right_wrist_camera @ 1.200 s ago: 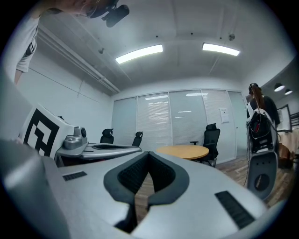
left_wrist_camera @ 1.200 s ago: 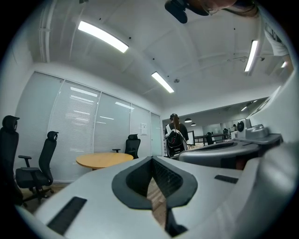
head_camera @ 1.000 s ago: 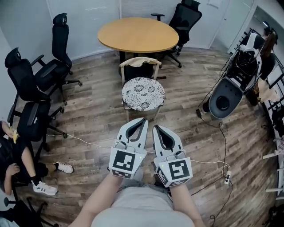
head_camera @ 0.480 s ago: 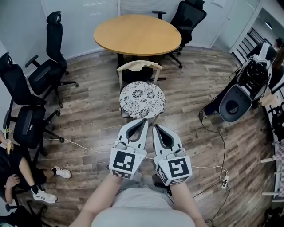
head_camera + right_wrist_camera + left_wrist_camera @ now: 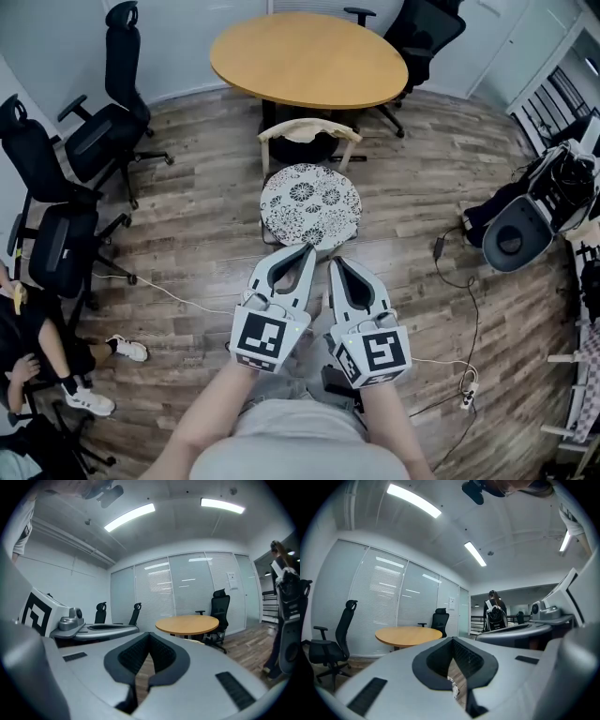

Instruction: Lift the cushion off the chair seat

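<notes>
Plenty of bare floor flanks the chair; its cushion lies just beyond your left gripper and right gripper, both with fingers pressed together, empty.

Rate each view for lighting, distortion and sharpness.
Head view: even, soft light, only faint shadows on the wood floor; the cushion pattern is crisp, and the floorboards bow toward the edges. Left gripper view: strong fisheye with black corners, ceiling light strips glaring white, near foreground slightly soft. Right gripper view: same fisheye and dark corners, bright light strip, round table sharp.
</notes>
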